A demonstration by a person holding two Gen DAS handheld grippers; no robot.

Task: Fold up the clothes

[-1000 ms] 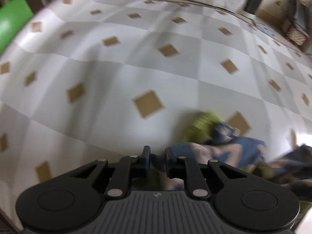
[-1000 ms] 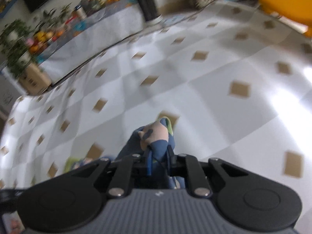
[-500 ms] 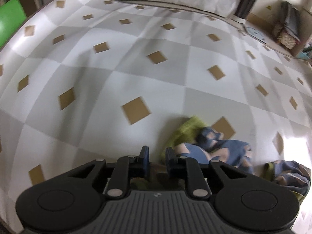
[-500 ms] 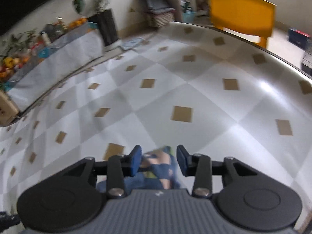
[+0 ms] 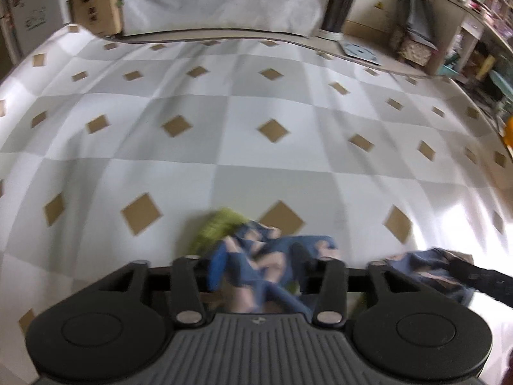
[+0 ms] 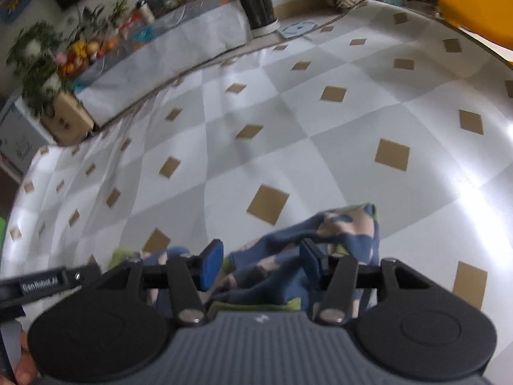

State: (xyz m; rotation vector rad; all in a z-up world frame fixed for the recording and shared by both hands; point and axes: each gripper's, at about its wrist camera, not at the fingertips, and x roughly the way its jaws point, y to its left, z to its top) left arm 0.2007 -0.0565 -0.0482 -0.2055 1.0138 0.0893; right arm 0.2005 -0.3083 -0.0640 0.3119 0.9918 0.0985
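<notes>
One garment: a crumpled blue cloth (image 5: 256, 260) with pale pink patches and a yellow-green part lies in a bunch on the tablecloth, close to both claws.
Where it is: near edge of the table, spread from one claw across to the other.
Left gripper (image 5: 259, 269): its jaws have just been opening and stand apart, with the blue cloth lying between them. The picture is blurry here, but the pads do not look pressed on the cloth.
Right gripper (image 6: 261, 260): its jaws have just been opening too. The blue pads stand wide, the cloth (image 6: 307, 250) sits loose between them and bulges up past the right-hand pad.
Tablecloth (image 5: 224, 134): white and grey squares with little brown diamonds, bare beyond the cloth.
Far side: a long low table with a white cover (image 6: 166, 51), fruit and green plants on top.
Corner: a yellow chair (image 6: 474, 0) past the table edge.
</notes>
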